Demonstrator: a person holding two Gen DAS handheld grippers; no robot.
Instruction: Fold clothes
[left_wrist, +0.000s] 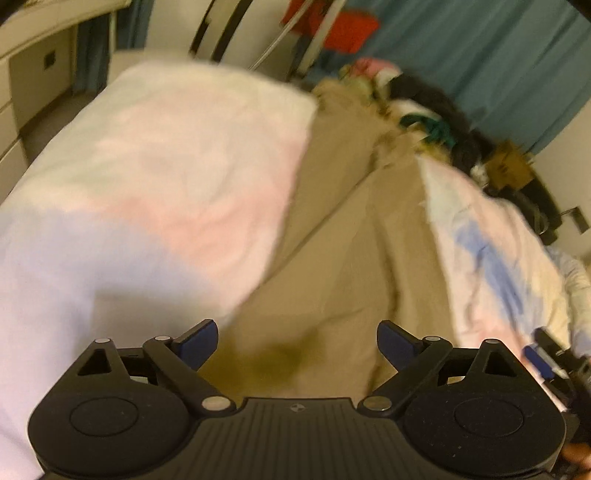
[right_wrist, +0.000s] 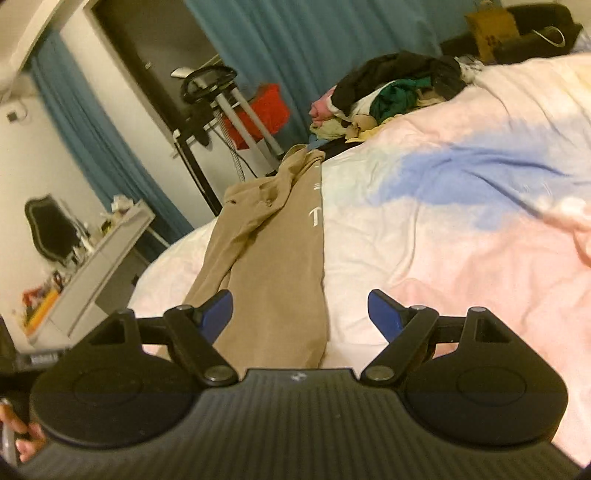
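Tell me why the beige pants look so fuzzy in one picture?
Left wrist view: motion blur smears the beige pants and the pastel bedspread. Right wrist view: sharper, with the pants' white lettering readable; fisheye bends the bed's edges. Warm, dim indoor light in both.

Left wrist cam sat right behind its own left gripper (left_wrist: 297, 341), tipped steeply down and hovering close over the tan trousers (left_wrist: 332, 236) on the bed, so cloth filled most of the frame and it came out pretty blurry. Right wrist cam sat behind the right gripper (right_wrist: 300, 312), angled much flatter, looking along the trousers (right_wrist: 273, 251) toward the room's far side. Both views shared the trousers, the pastel bedspread (left_wrist: 147, 166) (right_wrist: 443, 221), the clothes pile (left_wrist: 424, 110) (right_wrist: 391, 92) and the blue curtain (left_wrist: 498, 55) (right_wrist: 314, 37) behind it.
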